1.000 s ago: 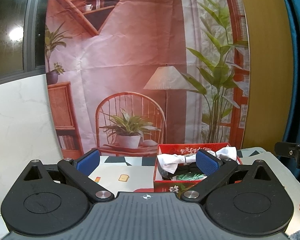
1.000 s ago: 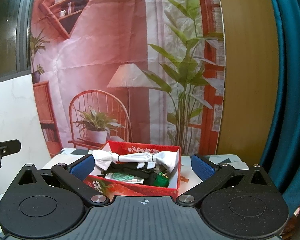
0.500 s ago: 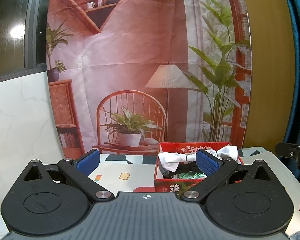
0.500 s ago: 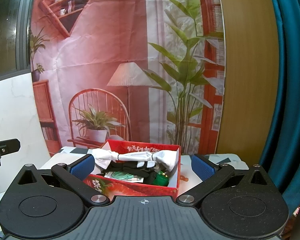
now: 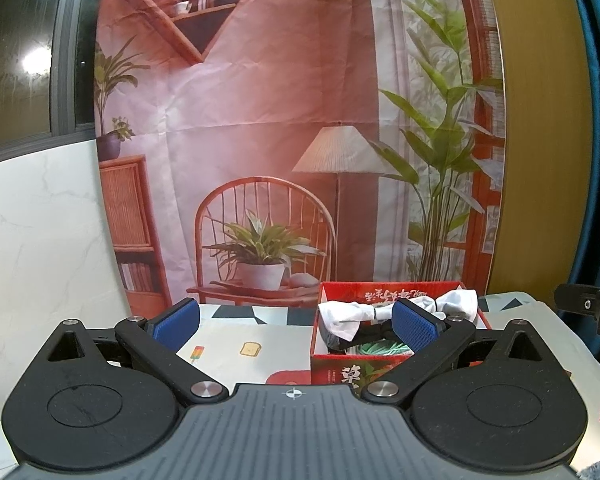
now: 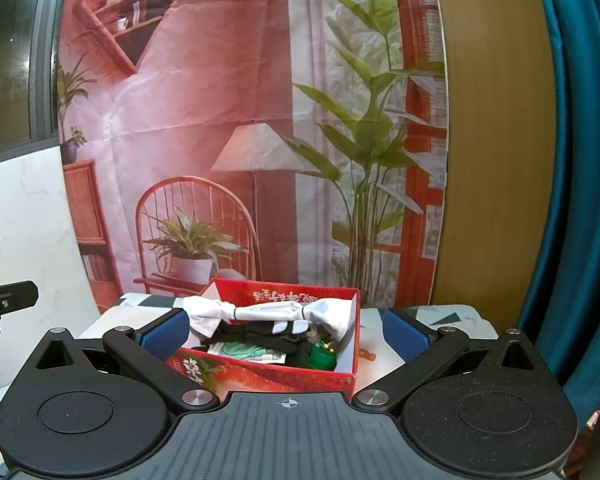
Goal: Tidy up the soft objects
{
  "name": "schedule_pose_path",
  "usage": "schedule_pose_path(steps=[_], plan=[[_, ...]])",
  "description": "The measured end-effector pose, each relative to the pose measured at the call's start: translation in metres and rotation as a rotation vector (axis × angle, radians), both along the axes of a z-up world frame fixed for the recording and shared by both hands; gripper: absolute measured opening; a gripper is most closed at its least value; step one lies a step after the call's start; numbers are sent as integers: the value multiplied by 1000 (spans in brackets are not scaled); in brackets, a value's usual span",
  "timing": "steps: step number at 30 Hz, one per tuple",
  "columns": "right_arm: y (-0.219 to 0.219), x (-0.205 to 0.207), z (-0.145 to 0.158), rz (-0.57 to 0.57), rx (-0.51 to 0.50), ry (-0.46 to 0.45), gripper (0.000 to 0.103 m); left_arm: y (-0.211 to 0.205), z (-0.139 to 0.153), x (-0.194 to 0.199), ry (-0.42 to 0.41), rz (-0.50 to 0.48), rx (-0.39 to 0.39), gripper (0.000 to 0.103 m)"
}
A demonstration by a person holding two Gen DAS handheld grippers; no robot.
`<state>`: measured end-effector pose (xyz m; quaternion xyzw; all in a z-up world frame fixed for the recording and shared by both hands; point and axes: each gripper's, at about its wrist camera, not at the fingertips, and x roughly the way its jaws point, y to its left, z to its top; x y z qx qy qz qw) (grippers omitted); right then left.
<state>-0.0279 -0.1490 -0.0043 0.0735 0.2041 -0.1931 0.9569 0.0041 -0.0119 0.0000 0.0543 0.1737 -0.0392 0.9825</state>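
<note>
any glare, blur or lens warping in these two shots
Left wrist view: sharp, a bright glare spot on the dark window pane, and the wooden wall panel bows from fisheye warping. Right wrist view: also sharp, the teal curtain curves strongly, and no strong glare.

Even, warm indoor light, sharp focus, strong fisheye bending at edges, lamp glare on dark window [image 5: 36, 60].

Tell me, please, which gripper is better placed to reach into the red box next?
Right. The right gripper is open with the red box centred between its fingers; the left gripper faces bare tablecloth, the box off to its right.
</note>
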Motion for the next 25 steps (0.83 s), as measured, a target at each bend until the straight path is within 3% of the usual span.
schedule_pose_path(steps=[25], plan=[[-2,0,0,0,1,1,103,0,-2,-1,-4,3,-7,103]])
